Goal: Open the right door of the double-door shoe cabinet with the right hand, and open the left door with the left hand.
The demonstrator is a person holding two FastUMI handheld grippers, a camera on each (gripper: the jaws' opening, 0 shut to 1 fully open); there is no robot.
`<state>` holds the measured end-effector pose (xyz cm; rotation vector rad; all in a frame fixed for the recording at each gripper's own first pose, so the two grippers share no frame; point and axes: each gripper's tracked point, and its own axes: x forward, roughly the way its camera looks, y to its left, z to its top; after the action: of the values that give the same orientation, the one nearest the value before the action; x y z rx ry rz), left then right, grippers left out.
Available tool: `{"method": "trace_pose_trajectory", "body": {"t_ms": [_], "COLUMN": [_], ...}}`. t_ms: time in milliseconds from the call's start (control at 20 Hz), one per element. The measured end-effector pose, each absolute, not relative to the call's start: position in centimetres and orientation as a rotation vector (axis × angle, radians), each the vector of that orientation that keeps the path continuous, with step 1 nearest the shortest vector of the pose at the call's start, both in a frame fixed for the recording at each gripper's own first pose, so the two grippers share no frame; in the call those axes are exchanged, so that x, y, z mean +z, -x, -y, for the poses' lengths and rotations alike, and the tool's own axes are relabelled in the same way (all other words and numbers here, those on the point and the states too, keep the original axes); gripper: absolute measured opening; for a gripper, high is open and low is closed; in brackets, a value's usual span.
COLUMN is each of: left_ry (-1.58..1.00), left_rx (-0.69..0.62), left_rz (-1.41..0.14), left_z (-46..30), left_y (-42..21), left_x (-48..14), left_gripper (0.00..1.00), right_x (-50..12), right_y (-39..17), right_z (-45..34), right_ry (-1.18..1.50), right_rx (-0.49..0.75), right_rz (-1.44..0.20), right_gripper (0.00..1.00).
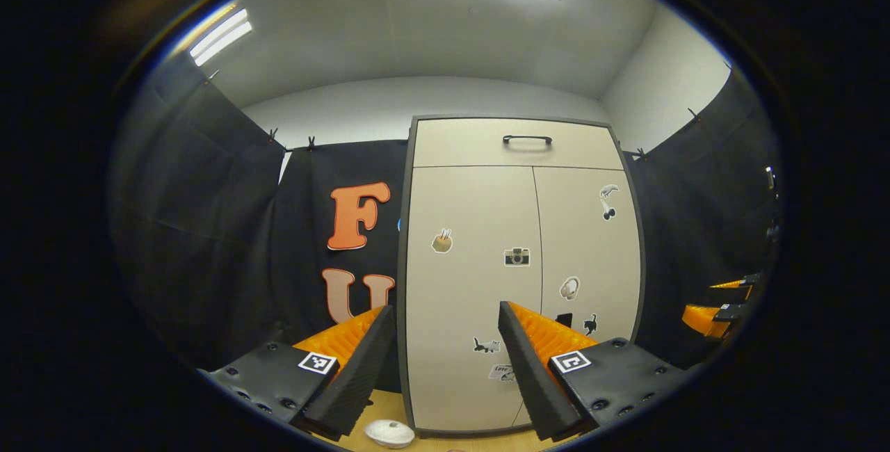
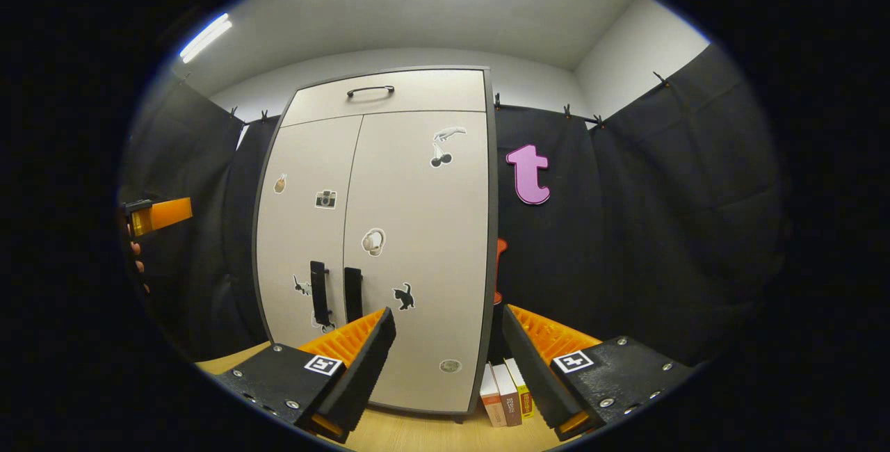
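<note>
The beige double-door shoe cabinet (image 1: pixel 518 257) (image 2: pixel 375 229) stands ahead with both doors closed. Its left door (image 1: pixel 473 285) (image 2: pixel 306 215) and right door (image 1: pixel 591 250) (image 2: pixel 417 229) carry small stickers. Two black vertical handles sit low by the centre seam: the left handle (image 2: pixel 319 292) and the right handle (image 2: pixel 352 292). My left gripper (image 1: pixel 445 309) is open, short of the left door and holding nothing. My right gripper (image 2: pixel 448 313) is open too, in front of the cabinet's lower right corner. In the left gripper view, the right handle (image 1: pixel 564 318) peeks out behind a finger.
A top drawer with a black handle (image 1: pixel 527 139) (image 2: pixel 370 90) sits above the doors. Three books (image 2: pixel 507 386) stand by the cabinet's right side. A white round object (image 1: pixel 389 432) lies on the wooden surface (image 2: pixel 417 434). Black cloth walls stand on both sides.
</note>
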<state>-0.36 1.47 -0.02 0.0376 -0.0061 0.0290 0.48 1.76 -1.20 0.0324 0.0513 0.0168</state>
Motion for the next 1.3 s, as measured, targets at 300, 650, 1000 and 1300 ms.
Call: {"method": "trace_pose_trajectory", "body": {"t_ms": [300,650,1000,1300], "left_ry": [-0.039,-0.054,-0.046,-0.066], "left_rx": [0.029,0.046,0.156,0.224], "left_rz": [0.019,-0.034,-0.058,-0.112], "left_z": [-1.2,-3.0,-9.4,-13.3], "left_y": [0.0,0.8,2.4,3.1], "left_x": [-0.2,-2.5,-3.5,-5.5], "left_gripper": [0.96,0.96,0.96,0.96], "right_x": [-1.0,-3.7,-7.2,-11.3], "right_y": [-0.8,-4.0,-9.4,-14.9], "right_z": [-1.9,-7.3,-14.4,-18.3], "right_ry": [-0.047,-0.063,-0.051,-0.077], "right_rx": [0.019,0.124,0.212,0.214], "right_rz": [-0.037,-0.106,-0.189,-0.28], "right_gripper": [0.94,0.94,0.94,0.84]}}
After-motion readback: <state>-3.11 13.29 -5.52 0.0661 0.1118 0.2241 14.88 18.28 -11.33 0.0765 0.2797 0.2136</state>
